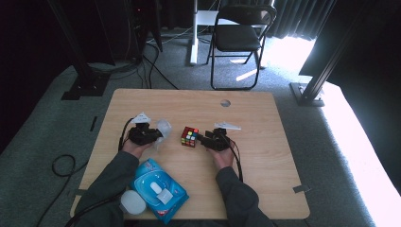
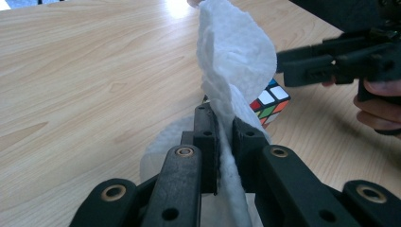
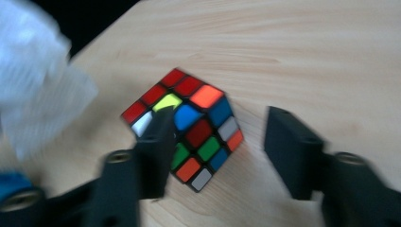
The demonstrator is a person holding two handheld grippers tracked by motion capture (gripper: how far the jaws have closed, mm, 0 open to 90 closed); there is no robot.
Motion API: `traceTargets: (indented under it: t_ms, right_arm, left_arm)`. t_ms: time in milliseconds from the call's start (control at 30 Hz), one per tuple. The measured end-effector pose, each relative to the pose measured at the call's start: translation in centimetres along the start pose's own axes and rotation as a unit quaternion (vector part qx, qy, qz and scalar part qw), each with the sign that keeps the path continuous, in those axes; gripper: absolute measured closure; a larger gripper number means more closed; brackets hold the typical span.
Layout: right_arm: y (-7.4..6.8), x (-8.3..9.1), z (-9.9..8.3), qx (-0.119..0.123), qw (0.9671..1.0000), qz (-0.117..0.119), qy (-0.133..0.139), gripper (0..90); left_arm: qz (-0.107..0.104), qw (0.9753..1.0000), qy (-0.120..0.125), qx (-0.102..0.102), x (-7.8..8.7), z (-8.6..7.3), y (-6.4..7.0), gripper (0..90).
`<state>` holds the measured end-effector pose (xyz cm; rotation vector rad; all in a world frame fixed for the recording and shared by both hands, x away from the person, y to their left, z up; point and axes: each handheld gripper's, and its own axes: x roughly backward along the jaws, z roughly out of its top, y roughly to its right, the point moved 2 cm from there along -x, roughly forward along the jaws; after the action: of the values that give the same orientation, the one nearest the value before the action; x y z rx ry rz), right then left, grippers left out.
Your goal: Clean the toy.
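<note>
Left gripper (image 2: 224,127) clamping wipe (image 2: 234,61), cube (image 1: 189,136) seemingly ungripped

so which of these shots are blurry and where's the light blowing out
High view: sunlight burns out the floor at right, the table is evenly lit, small things look soft. Left gripper view: sharp on the white wipe clamped in the left gripper, with glare at the far table edge. Right gripper view: motion-smeared across the cube and the open right gripper.
</note>
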<state>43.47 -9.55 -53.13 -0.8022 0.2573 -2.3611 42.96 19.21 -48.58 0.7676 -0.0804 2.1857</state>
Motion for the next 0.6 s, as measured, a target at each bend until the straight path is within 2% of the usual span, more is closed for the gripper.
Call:
traceTargets:
  t_ms: [33, 67, 133, 167, 200, 233, 267, 300, 333, 367, 400, 500, 533, 567, 600]
  right_arm:
    - [-0.8, -0.3, 0.4, 0.093, 0.9956, 0.000, -0.013, 33.3]
    - [-0.8, -0.3, 0.4, 0.093, 0.9956, 0.000, -0.013, 33.3]
    - [-1.4, -0.8, 0.6, 0.145, 0.9890, 0.013, -0.024, 26.2]
    - [-1.6, -1.1, 0.7, 0.160, 0.9864, 0.018, -0.034, 24.4]
    - [-1.8, -1.6, 0.8, 0.181, 0.9824, 0.017, -0.042, 21.2]
    - [-1.8, -1.6, 0.8, 0.181, 0.9824, 0.017, -0.042, 21.2]
    - [-1.8, -2.1, 0.9, 0.195, 0.9793, 0.024, -0.047, 18.7]
    - [-1.8, -2.1, 0.9, 0.195, 0.9793, 0.024, -0.047, 18.7]
    - [-1.8, -2.5, 0.9, 0.214, 0.9751, 0.026, -0.054, 17.7]
    - [-1.8, -2.5, 0.9, 0.214, 0.9751, 0.026, -0.054, 17.7]
    - [-1.8, -2.9, 1.0, 0.235, 0.9695, 0.025, -0.065, 15.5]
    - [-1.4, -3.5, 1.2, 0.244, 0.9659, 0.038, -0.079, 14.5]
    - [-1.4, -3.5, 1.2, 0.244, 0.9659, 0.038, -0.079, 14.5]
    - [-1.2, -3.8, 1.3, 0.249, 0.9626, 0.056, -0.091, 16.2]
    - [-1.2, -3.8, 1.3, 0.249, 0.9626, 0.056, -0.091, 16.2]
  left_arm:
    - [-0.001, 1.0000, 0.001, 0.000, 0.0, 0.1, 0.1, 83.1]
    - [-0.002, 1.0000, 0.000, 0.000, -0.1, 0.1, 0.1, 83.1]
    - [-0.002, 1.0000, -0.001, -0.001, -0.1, 0.1, 0.1, 83.1]
    - [-0.002, 1.0000, -0.001, 0.000, -0.1, 0.1, 0.1, 83.1]
    - [-0.002, 1.0000, 0.000, -0.001, 0.0, 0.0, 0.1, 83.1]
    - [-0.002, 1.0000, 0.000, -0.001, 0.0, 0.0, 0.1, 83.1]
    - [-0.002, 1.0000, 0.000, -0.001, 0.0, 0.0, 0.1, 83.1]
    - [-0.002, 1.0000, -0.001, -0.001, 0.0, 0.0, 0.1, 83.1]
    - [-0.002, 1.0000, -0.001, -0.002, 0.0, 0.0, 0.0, 83.1]
    - [-0.002, 1.0000, -0.001, -0.001, 0.0, 0.0, 0.0, 83.1]
    - [-0.003, 1.0000, -0.001, -0.001, 0.0, 0.0, 0.1, 83.1]
    - [-0.003, 1.0000, -0.001, -0.002, 0.0, 0.1, 0.1, 83.1]
    - [-0.003, 1.0000, -0.001, -0.002, 0.0, 0.1, 0.1, 83.1]
    - [-0.004, 1.0000, -0.001, -0.003, 0.1, 0.1, 0.1, 83.0]
    - [-0.004, 1.0000, -0.001, -0.003, 0.1, 0.2, 0.1, 83.0]
